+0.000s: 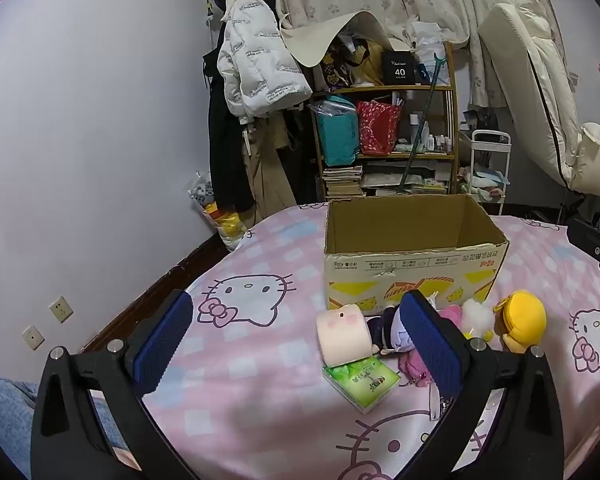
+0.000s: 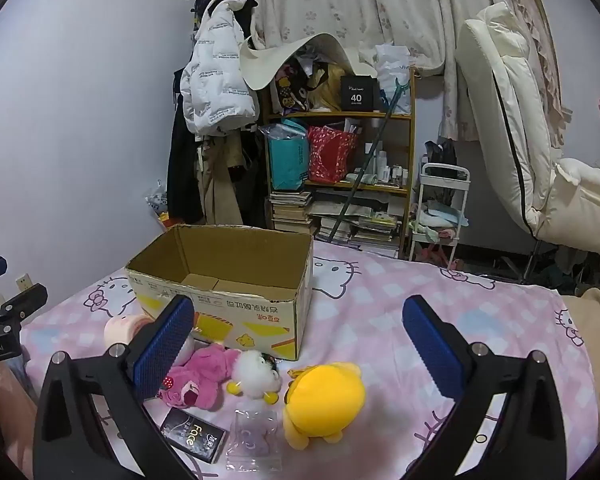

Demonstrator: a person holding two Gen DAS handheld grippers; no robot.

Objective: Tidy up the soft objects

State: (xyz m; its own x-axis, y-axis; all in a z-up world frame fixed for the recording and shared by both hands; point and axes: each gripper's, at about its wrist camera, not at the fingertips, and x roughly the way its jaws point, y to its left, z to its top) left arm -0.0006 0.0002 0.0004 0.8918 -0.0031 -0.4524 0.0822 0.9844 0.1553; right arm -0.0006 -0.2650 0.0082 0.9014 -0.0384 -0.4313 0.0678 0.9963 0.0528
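Observation:
An open, empty cardboard box [image 1: 414, 264] [image 2: 224, 292] stands on the pink Hello Kitty bedspread [image 1: 260, 400] [image 2: 380, 292]. In front of it lie soft toys: a yellow plush [image 2: 324, 400] [image 1: 520, 316], a white fluffy plush [image 2: 256, 372] [image 1: 476, 314], a pink bear plush [image 2: 204, 376], a purple-haired doll [image 1: 388, 330] and a pale pink roll-shaped plush [image 1: 344, 334] [image 2: 122, 328]. My left gripper [image 1: 296, 338] is open above the bed, left of the toys. My right gripper [image 2: 298, 346] is open, hovering over the yellow and white plushes.
A green tissue pack [image 1: 360, 384], a black "Face" packet [image 2: 194, 438] and a clear plastic bag [image 2: 254, 440] lie near the toys. Beyond the bed stand a cluttered shelf [image 1: 392, 128], hanging coats [image 1: 256, 64], a white cart [image 2: 440, 208] and a cream recliner [image 2: 512, 128].

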